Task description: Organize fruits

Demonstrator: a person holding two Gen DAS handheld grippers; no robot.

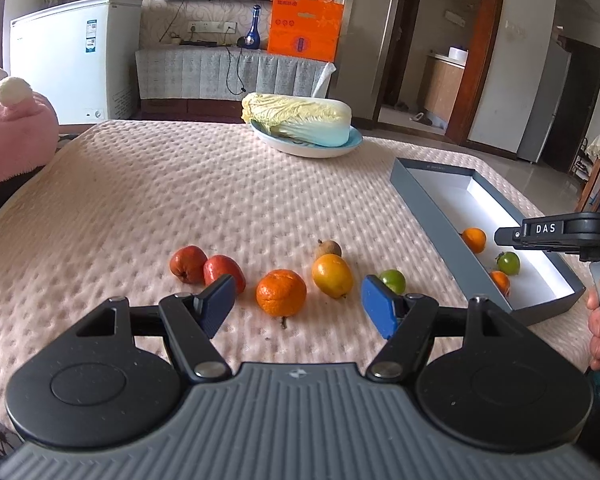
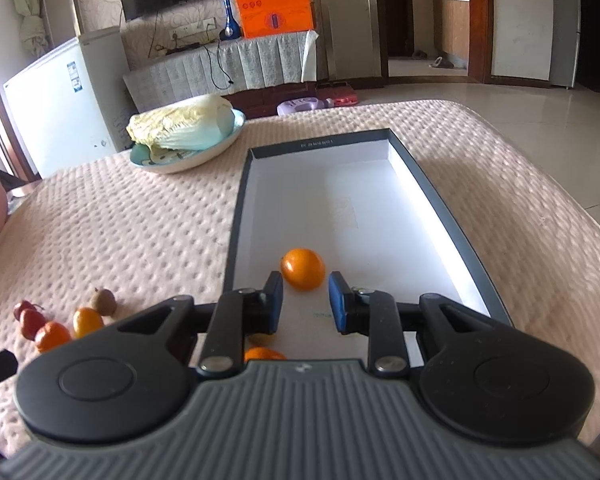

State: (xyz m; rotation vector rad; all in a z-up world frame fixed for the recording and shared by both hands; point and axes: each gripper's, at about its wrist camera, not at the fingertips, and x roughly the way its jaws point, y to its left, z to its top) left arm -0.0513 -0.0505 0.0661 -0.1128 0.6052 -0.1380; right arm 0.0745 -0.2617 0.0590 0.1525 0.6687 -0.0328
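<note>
My left gripper (image 1: 298,304) is open and empty, just above the pink cloth, with a wrinkled orange (image 1: 281,292) between and beyond its fingers. Around it lie two red fruits (image 1: 206,269), a yellow-orange fruit (image 1: 332,275), a brown fruit (image 1: 329,247) and a green fruit (image 1: 393,280). My right gripper (image 2: 305,304) is open and empty over the grey box (image 2: 440,204), just behind an orange (image 2: 303,269) lying inside. The box (image 1: 432,208) also holds a green fruit (image 1: 508,263) and another orange (image 1: 500,281).
A napa cabbage (image 1: 300,118) lies on a light blue plate (image 1: 300,148) at the far side of the table. A pink plush (image 1: 16,120) sits at the left edge. The table's edge drops to the floor on the right.
</note>
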